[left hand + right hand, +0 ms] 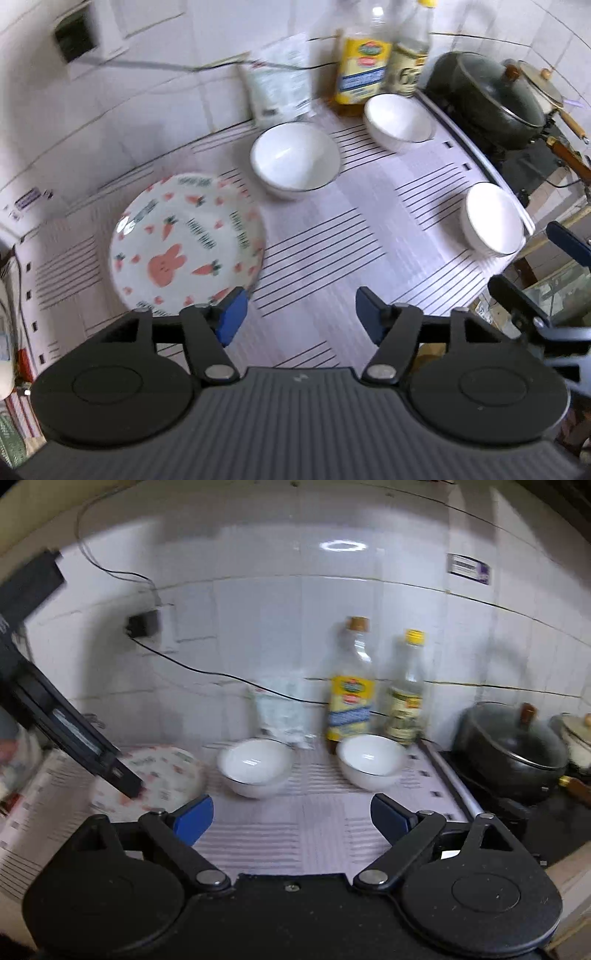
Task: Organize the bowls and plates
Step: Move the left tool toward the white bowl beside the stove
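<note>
A plate (188, 243) printed with a pink rabbit and carrots lies at the left of the striped mat (332, 236). Three white bowls stand upright and apart: one just behind the plate (295, 158), one by the bottles (399, 120), one at the mat's right edge (491, 218). My left gripper (301, 314) hangs open above the mat with nothing between its blue pads; its left pad overlaps the plate's near rim in the picture. My right gripper (291, 816) is open and empty over the mat, in front of two bowls (255, 766) (371, 760) and the plate (166, 779).
An oil bottle (360, 70), a clear bottle (408, 62) and a white bag (280, 81) stand against the tiled wall. A black lidded pot (487, 96) sits on the stove at the right. A cable (221, 674) runs from a wall plug (142, 624).
</note>
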Action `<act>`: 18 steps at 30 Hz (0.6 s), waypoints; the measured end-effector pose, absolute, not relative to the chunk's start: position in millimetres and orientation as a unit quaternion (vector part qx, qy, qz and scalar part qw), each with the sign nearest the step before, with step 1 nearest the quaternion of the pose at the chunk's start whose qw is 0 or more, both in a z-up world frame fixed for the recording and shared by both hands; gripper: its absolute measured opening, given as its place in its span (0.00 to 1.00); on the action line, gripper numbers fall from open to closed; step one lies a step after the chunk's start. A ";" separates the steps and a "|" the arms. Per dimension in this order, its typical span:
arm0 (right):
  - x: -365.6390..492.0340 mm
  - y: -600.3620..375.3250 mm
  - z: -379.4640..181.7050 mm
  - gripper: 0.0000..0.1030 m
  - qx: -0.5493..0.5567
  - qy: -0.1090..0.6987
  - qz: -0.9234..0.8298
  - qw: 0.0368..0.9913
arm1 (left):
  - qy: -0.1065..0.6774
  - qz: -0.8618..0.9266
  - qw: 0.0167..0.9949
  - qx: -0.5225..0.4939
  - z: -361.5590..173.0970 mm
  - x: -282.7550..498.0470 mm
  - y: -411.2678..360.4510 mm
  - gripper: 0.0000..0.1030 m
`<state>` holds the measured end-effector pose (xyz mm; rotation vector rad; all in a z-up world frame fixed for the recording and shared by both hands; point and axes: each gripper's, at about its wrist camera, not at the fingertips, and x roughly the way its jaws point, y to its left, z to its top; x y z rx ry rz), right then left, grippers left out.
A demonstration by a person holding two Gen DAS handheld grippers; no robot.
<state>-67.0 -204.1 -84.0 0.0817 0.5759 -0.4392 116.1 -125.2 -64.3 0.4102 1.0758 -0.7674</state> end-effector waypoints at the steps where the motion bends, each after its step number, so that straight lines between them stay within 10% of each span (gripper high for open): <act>1: -73.4 -211.7 -87.4 0.93 0.035 0.283 -0.223 0.932 | 0.493 -0.356 0.771 0.190 -64.4 111.5 -132.0 0.70; 8: -116.5 -272.7 -121.3 0.97 0.009 0.317 -0.241 0.917 | 0.475 -0.370 0.776 0.189 -71.5 81.0 -191.3 0.89; 18: -133.3 -334.2 -183.7 0.97 0.026 0.370 -0.223 0.902 | 0.482 -0.401 0.762 0.163 -114.5 59.9 -271.9 0.89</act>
